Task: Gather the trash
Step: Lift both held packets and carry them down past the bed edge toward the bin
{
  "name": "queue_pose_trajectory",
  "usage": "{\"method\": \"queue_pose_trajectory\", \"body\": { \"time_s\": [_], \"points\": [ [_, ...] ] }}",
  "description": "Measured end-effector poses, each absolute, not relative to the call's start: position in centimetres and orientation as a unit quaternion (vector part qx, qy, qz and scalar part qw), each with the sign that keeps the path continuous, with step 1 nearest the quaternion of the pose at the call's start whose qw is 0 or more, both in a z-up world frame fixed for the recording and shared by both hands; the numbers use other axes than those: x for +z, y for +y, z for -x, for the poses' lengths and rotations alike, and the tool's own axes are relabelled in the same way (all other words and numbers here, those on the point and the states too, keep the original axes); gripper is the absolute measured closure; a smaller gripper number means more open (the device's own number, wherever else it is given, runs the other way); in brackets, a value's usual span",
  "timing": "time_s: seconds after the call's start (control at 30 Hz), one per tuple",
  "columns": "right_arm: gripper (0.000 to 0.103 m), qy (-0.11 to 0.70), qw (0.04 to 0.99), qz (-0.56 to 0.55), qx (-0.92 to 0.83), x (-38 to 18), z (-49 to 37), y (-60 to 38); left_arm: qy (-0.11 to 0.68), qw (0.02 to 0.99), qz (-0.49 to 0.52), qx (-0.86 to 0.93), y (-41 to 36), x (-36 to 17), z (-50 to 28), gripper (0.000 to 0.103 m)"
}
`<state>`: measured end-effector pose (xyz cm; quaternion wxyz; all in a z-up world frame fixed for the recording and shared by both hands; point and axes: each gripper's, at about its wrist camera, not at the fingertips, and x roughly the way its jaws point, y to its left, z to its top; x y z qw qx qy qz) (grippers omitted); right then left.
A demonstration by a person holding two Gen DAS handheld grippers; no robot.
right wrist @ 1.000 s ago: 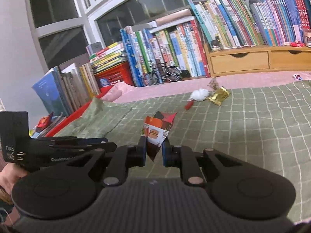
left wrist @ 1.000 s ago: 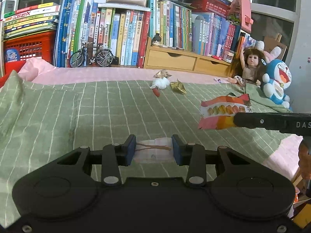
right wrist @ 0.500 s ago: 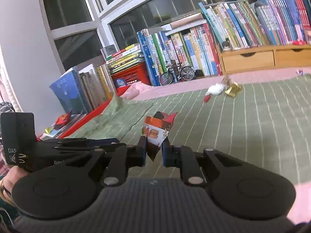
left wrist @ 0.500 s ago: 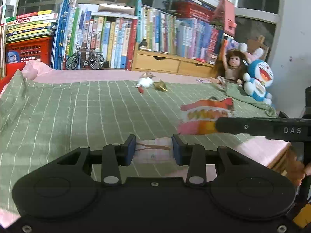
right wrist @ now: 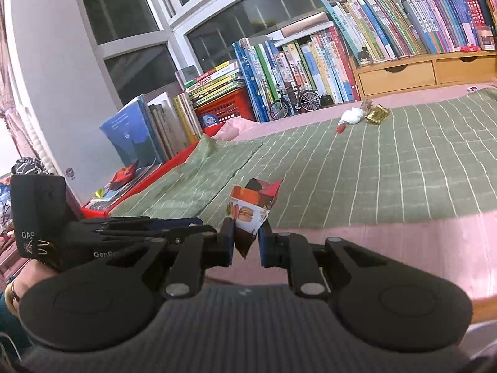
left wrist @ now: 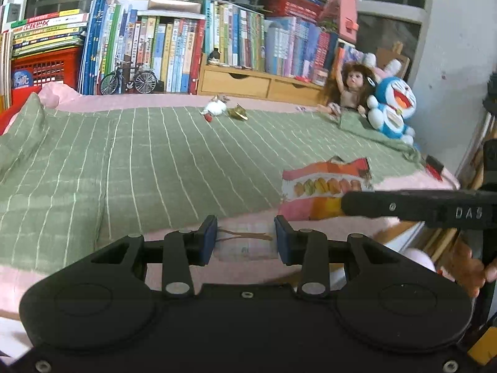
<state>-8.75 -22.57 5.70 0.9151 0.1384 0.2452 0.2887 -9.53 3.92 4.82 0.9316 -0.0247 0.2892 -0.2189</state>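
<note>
Right wrist view: the right gripper (right wrist: 245, 242) is clamped on a macaron-print wrapper (right wrist: 251, 211), the blue pads pinching its lower folded end so that the torn top stands up above the jaws. In the left wrist view the left gripper (left wrist: 245, 242) is closed partway on a pale flat packet (left wrist: 245, 244) with a thin brown string across it; the packet spans the gap from pad to pad, though what it is exactly I cannot make out, as it sits low and close to the lens.

Both pieces look thin and light, so the carry wants a steady squeeze and no flicking of the wrists; the judgement here is that both hands are hauling their catch off the bed toward wherever the trash goes, which no view shows. Keep the two grippers apart, since from the left view the right one crosses close by with the wrapper sticking out sideways.

The wrapper is crumpled, glossy, pink and orange with a row of little cakes printed on it, one edge ripped ragged. More trash lies far back on the green checked bedspread (left wrist: 124, 161): a white wad (left wrist: 216, 108) with a red bit beside it, touching or just beside a gold foil scrap (left wrist: 237, 112), near the wooden drawers (left wrist: 257, 85) and well apart from both grippers.
</note>
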Motion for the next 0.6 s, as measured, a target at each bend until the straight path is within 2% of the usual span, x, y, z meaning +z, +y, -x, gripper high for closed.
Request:
{"method": "queue_pose_trajectory", "body": {
  "time_s": [0.6],
  "points": [
    [0.084,0.275,0.903,-0.108,0.312,4.7,14.7,-22.1,0.309,0.922,0.038,-0.229,5.2,3.8,16.6,0.065]
  ]
}}
